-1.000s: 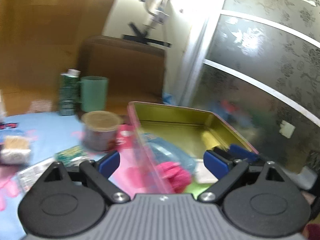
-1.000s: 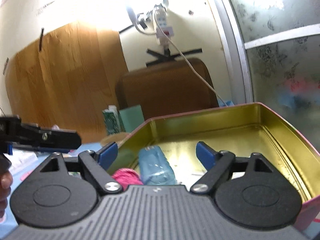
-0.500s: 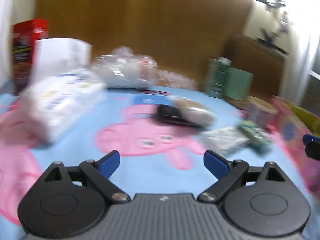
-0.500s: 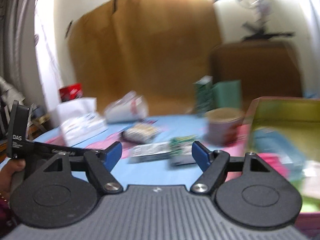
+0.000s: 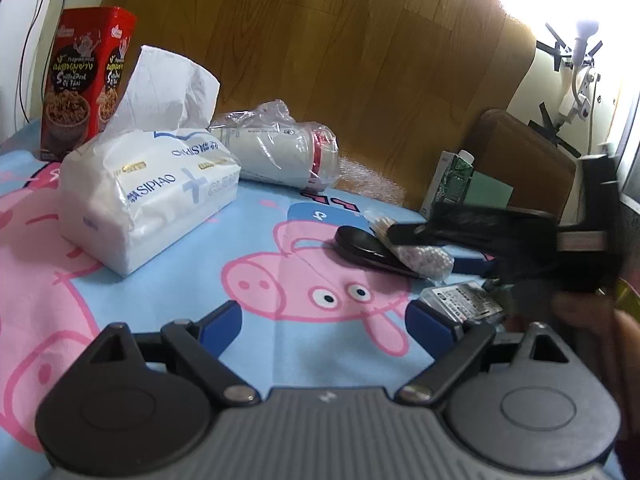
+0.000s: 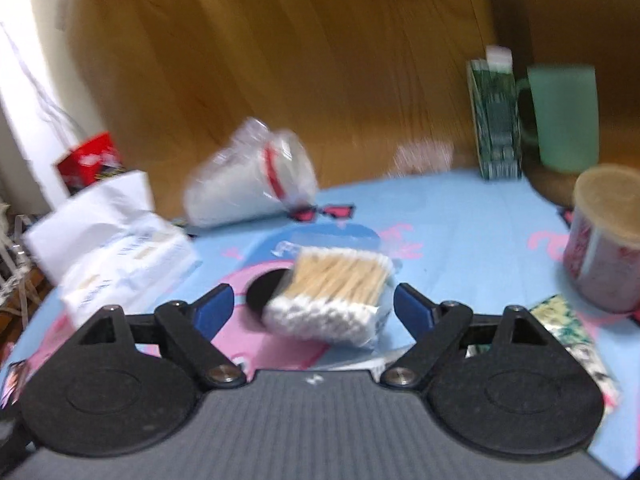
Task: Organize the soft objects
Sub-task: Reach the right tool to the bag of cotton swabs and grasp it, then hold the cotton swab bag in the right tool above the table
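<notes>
Bag of cotton swabs (image 6: 332,292) is lying on the blue cartoon cloth (image 6: 460,232), framed between the right gripper (image 6: 314,308) jaws, which are opening, pads not touching it. Left gripper (image 5: 322,322) is gaping empty over the cloth (tissue pack (image 5: 148,196) well ahead-left). Both views are now showing the cloth, whereas a second ago they were facing the open tin.

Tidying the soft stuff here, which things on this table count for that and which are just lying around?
For the job:
tissue pack
bag of cotton swabs
bagged stack of paper cups

Lying about:
red snack box
black oval case
green mug
green carton
lidded tub
</notes>
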Motion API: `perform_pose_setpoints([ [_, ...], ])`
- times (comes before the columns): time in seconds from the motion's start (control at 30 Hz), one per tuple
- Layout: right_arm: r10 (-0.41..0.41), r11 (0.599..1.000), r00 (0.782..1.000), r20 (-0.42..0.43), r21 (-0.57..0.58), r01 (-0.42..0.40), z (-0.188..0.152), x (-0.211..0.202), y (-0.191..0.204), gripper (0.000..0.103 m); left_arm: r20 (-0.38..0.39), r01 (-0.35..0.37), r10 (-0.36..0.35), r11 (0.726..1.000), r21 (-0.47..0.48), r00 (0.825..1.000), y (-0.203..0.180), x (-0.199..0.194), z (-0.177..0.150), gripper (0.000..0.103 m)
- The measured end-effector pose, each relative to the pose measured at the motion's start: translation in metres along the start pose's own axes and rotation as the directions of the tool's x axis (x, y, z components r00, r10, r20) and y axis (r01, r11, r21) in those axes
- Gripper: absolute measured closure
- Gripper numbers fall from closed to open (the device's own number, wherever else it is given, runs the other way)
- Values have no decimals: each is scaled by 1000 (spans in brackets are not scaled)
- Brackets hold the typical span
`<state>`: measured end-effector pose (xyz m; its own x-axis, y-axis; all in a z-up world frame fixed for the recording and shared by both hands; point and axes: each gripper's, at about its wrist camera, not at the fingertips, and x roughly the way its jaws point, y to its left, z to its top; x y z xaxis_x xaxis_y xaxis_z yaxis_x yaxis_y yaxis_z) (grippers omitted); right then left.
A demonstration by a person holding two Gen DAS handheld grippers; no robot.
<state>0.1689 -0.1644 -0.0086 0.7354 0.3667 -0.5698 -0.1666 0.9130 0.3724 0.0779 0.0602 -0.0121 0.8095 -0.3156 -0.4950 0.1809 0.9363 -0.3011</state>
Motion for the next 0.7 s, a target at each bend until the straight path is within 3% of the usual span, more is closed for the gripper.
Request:
perform_pose_setpoints([
  [0.07,-10,1000,1000,-1,-22,10,-3,4,0,27,-2,5,-5,1000,-10,1000,1,0,0,11],
  [0.1,7,999,1000,-15,-39,-7,-3,4,0,45,-3,8,-8,1000,-14,1000,2,0,0,11],
  [0.13,21,999,1000,-11,-36,-21,-2,3,1,47,-3,9,-9,1000,-18,1000,2,-1,0,11],
  [0.27,36,995,998,53,-97,-31,-8,-25,9,49,-4,8,-8,999,-35,1000,5,-1,1,10],
  [0.4,105,973,991,88,-217,-83,-33,-71,18,49,-8,4,-5,998,-68,1000,12,-1,2,10],
  [0.6,198,903,980,-6,-388,-185,-90,-124,11,49,-18,-6,5,998,-60,1000,10,0,1,9],
  [0.7,206,875,978,-41,-439,-203,-108,-133,10,48,-21,-14,13,999,-36,1000,6,1,0,9],
])
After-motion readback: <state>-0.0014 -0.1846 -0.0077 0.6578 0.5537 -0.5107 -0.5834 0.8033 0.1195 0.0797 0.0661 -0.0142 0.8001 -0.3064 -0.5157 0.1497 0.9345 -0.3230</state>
